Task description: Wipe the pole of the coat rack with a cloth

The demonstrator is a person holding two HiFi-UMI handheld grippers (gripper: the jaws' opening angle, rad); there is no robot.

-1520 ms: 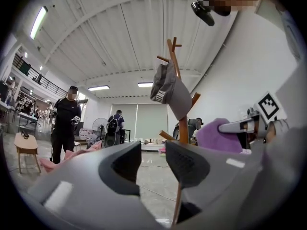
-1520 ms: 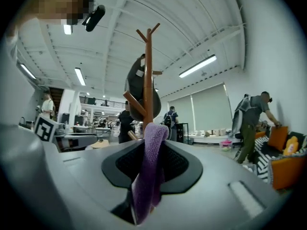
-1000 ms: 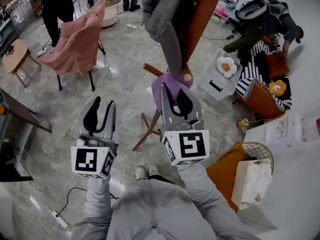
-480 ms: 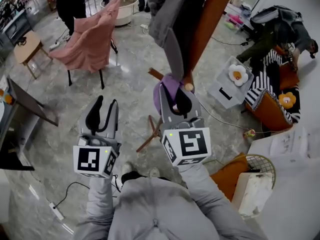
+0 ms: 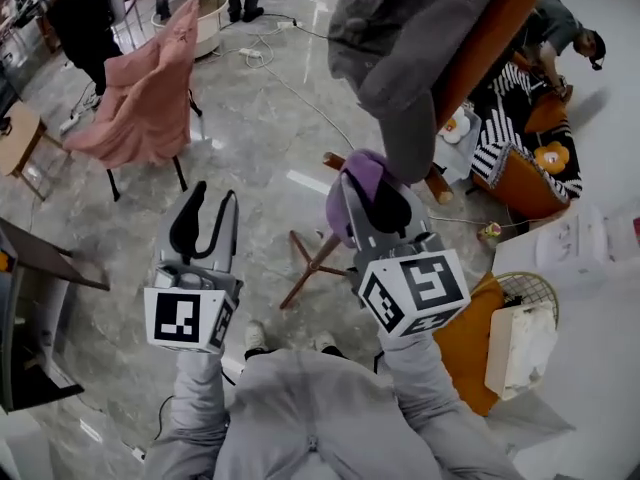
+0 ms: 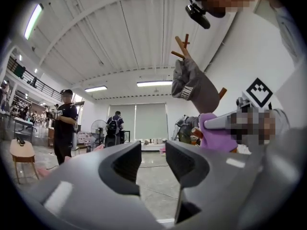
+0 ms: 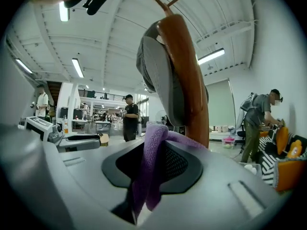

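Your left gripper point(image 5: 212, 198) hangs off to the side with its jaws a little apart and nothing between them; its own view shows only floor through the gap point(image 6: 153, 150). It has no part in the wipe at this moment, and held there, to the left of your working gripper and well apart from the rack, it stays out of the way.

Your right gripper point(image 5: 368, 194) is closed on the purple cloth point(image 5: 352, 171). The cloth is pinched deep in the jaws, with a fold bulging out past the tips point(image 7: 152, 145). That grip makes sense: the loose fold ahead of the jaws is what should meet the wood, not the hard fingers.

Straight ahead of those jaws, and slightly to their right, stands the orange-brown pole point(image 7: 187, 66) of the coat rack. The cloth reaches toward it, but I cannot tell whether the two are touching. In the head view the pole point(image 5: 485, 43) leans away up and to the right, with the rack's legs point(image 5: 310, 266) splayed on the floor below your gripper.

A grey garment point(image 5: 400, 58) hangs on the near side of the pole, above the cloth. It covers much of the upper pole, so the bare stretch beneath it is likely why you are working low.
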